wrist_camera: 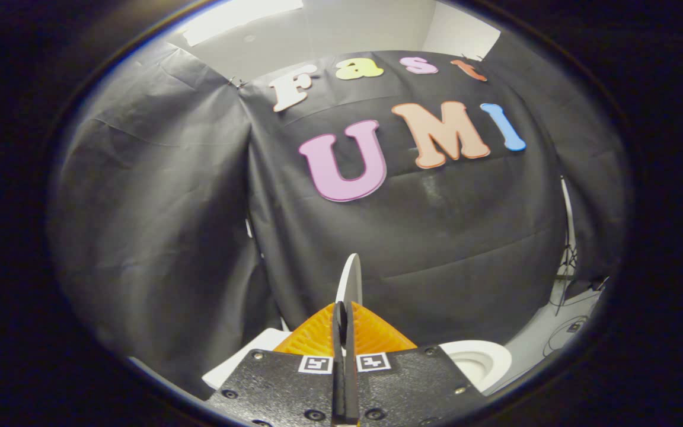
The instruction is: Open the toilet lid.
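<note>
My gripper [344,314] pinches the thin white plastic toilet lid [350,279] edge-on, seemingly near upright above the white ceramic bowl [478,359]; I'd ease it back gently.

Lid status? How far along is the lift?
Done: the lid stands upright, edge-on above the fingers, and the bowl beside them lies uncovered. In hand: the gripper is clamped on the lid's edge. Left: let go and pull away.
</note>
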`<action>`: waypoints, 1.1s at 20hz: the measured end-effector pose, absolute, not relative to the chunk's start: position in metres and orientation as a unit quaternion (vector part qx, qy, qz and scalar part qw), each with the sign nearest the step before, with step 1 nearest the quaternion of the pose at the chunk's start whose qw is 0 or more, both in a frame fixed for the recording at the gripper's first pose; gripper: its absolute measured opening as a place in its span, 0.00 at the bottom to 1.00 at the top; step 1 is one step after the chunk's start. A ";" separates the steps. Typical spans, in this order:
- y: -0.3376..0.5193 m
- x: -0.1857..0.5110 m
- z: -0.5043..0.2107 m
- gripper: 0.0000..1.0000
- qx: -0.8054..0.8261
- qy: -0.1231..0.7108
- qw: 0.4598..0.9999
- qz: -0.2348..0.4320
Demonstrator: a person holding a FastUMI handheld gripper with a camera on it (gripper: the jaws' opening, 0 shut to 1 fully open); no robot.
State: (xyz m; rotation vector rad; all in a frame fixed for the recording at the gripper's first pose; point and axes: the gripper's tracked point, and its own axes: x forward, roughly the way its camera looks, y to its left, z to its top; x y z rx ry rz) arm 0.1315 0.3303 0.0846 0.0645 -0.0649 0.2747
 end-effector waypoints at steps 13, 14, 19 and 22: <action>0.441 0.126 0.070 0.00 -0.011 -0.011 0.973 0.231; 0.446 0.125 0.068 0.00 -0.018 -0.008 0.972 0.234; 0.478 0.122 0.056 0.00 -0.034 0.000 0.966 0.257; 0.492 0.120 0.051 0.00 -0.048 0.004 0.964 0.260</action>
